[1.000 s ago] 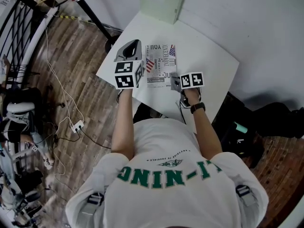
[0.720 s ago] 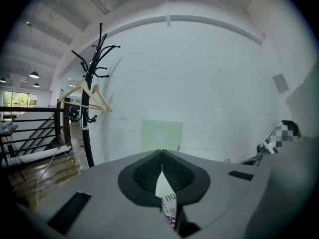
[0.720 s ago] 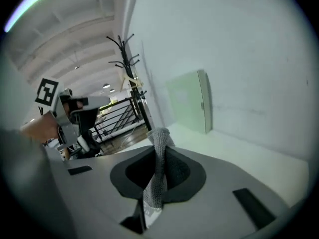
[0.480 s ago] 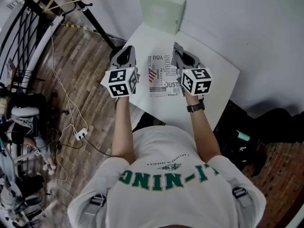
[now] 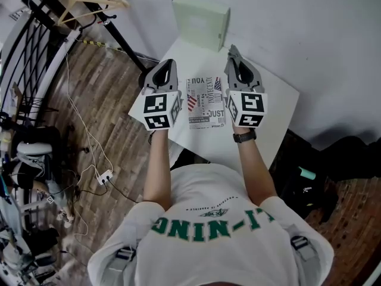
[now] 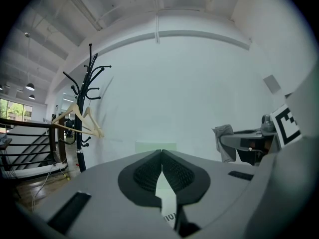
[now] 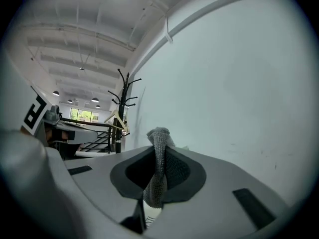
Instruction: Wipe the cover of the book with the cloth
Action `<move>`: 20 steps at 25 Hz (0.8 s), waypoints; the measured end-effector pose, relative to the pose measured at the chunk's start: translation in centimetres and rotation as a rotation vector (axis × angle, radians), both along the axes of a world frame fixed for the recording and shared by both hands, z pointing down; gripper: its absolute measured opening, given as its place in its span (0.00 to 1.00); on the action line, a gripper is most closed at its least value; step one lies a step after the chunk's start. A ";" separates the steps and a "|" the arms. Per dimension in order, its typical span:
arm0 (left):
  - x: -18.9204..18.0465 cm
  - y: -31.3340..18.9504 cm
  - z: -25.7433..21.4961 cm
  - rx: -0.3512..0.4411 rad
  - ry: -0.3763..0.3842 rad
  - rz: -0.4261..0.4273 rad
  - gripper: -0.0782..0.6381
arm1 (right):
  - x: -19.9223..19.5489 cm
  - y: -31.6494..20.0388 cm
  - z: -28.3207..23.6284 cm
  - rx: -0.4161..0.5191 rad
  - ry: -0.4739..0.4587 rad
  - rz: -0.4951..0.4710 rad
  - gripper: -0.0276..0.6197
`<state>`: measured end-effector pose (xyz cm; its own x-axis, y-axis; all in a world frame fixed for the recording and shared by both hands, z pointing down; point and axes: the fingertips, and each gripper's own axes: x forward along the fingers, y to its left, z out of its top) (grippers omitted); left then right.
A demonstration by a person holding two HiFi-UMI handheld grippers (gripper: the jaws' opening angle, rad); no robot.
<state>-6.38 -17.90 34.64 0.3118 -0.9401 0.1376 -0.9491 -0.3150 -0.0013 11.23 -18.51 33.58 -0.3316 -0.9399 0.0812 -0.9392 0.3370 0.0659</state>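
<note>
The book (image 5: 205,103), its cover printed with black words and a small flag, lies flat on the white table (image 5: 271,94). Both grippers are held above the table with their jaws pointing at the wall, one on each side of the book. My left gripper (image 5: 168,64) (image 6: 162,153) is shut with nothing between its jaws. My right gripper (image 5: 233,51) (image 7: 158,148) is shut on a grey knitted cloth (image 7: 158,176), which sticks up past the jaw tips. That cloth (image 6: 223,133) also shows in the left gripper view.
A pale green box (image 5: 201,16) stands at the table's far edge against the wall. A black coat rack with wooden hangers (image 6: 82,121) stands left of the table. Cables and a power strip (image 5: 102,176) lie on the wooden floor. Dark bags (image 5: 309,183) sit at right.
Both grippers have risen off the table and tilted up toward the wall. The right gripper left the book's right edge with the cloth in it.
</note>
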 end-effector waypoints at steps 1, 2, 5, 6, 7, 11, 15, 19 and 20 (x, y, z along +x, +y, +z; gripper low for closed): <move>0.0 0.0 0.0 0.001 0.001 0.001 0.13 | 0.2 0.0 -0.1 0.002 0.001 0.009 0.11; 0.0 -0.1 0.0 0.001 0.002 0.001 0.13 | 0.3 0.0 -0.1 0.003 0.001 0.016 0.11; -0.1 0.1 0.1 0.001 0.006 0.004 0.13 | 0.7 0.2 0.0 -0.001 -0.002 0.031 0.11; -0.1 0.2 0.1 0.001 0.008 0.004 0.13 | 0.8 0.2 0.1 -0.003 -0.003 0.034 0.11; -0.1 0.2 0.2 0.001 0.010 0.005 0.13 | 0.9 0.3 0.2 -0.006 -0.003 0.036 0.11; 0.0 0.1 0.6 -0.005 0.015 0.009 0.13 | 1.1 0.2 0.7 -0.022 0.002 0.039 0.11; 0.3 0.2 0.9 -0.015 0.015 0.016 0.13 | 1.5 0.4 1.4 -0.044 0.010 0.043 0.11; 0.4 -0.1 1.1 -0.016 0.017 0.017 0.13 | 1.6 0.4 1.8 -0.059 0.032 -0.001 0.10; 0.4 -0.2 1.2 -0.016 0.019 0.017 0.13 | 1.6 0.3 1.9 -0.064 0.042 -0.020 0.10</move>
